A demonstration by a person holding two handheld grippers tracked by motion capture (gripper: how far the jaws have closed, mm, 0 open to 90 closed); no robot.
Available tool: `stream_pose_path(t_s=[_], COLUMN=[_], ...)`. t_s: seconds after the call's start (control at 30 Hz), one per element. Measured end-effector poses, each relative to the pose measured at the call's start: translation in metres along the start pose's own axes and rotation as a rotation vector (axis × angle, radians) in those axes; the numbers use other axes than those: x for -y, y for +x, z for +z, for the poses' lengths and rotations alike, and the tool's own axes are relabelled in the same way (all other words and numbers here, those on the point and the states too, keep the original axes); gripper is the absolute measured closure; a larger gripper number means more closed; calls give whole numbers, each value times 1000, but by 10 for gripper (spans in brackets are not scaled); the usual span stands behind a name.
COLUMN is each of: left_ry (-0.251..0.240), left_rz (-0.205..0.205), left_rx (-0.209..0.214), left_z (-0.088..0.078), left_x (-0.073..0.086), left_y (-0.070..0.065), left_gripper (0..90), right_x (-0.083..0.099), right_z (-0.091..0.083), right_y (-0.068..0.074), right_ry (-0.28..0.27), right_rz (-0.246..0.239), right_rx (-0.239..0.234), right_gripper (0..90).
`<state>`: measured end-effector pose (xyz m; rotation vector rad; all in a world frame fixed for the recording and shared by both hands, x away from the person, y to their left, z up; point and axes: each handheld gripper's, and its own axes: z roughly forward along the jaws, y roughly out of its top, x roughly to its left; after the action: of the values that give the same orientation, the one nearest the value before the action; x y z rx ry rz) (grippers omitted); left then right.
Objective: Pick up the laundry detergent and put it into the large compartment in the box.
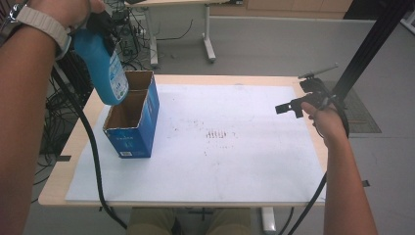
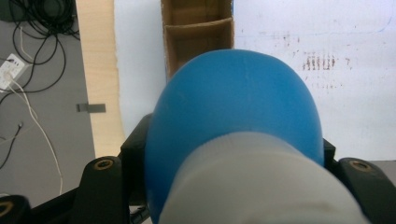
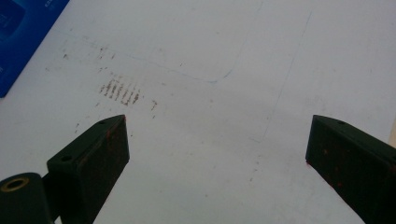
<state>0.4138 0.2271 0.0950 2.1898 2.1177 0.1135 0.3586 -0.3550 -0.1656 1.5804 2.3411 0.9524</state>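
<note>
Two grippers in play. Nearest, lower right of the high view: the right gripper hangs over the right edge of the white sheet, well apart from the work; its own view shows the jaws standing wide with nothing between them, just stained paper below.

Upper left of the high view: the left gripper is clamped on the top end of a blue bottle, jaws closed tight around it. Bottle hangs base-down, long axis near upright, tilted slightly so the base leans toward frame centre. Its bottom sits just above the rear compartment of the box — an open-topped blue carton split in two by a cardboard divider. From the left gripper view the bottle looks straight down toward the box, the divider showing beyond it.

Judgement: the coming move turns on lining the base up over one compartment, then lowering straight; left hand is the only one near.

Writing — a white-and-blue label on the bottle and pale print on the box front, both too small to read.
</note>
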Motion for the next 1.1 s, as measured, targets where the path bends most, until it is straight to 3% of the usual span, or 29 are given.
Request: stream_pose_path(t_s=[0.9, 0.97, 1.1], left_ry=[15, 15, 16], left_rz=[-9, -9, -9], left_rx=[-17, -16, -13], left_z=[44, 48, 56], left_x=[-15, -16, -17], left_y=[10, 10, 11], left_gripper=[388, 388, 388], right_x=[-2, -2, -2], right_z=[7, 7, 7], right_y=[-1, -3, -2], right_ry=[2, -2, 3], right_rz=[4, -11, 7], right_rx=[2, 2, 2], right_gripper=[60, 60, 60])
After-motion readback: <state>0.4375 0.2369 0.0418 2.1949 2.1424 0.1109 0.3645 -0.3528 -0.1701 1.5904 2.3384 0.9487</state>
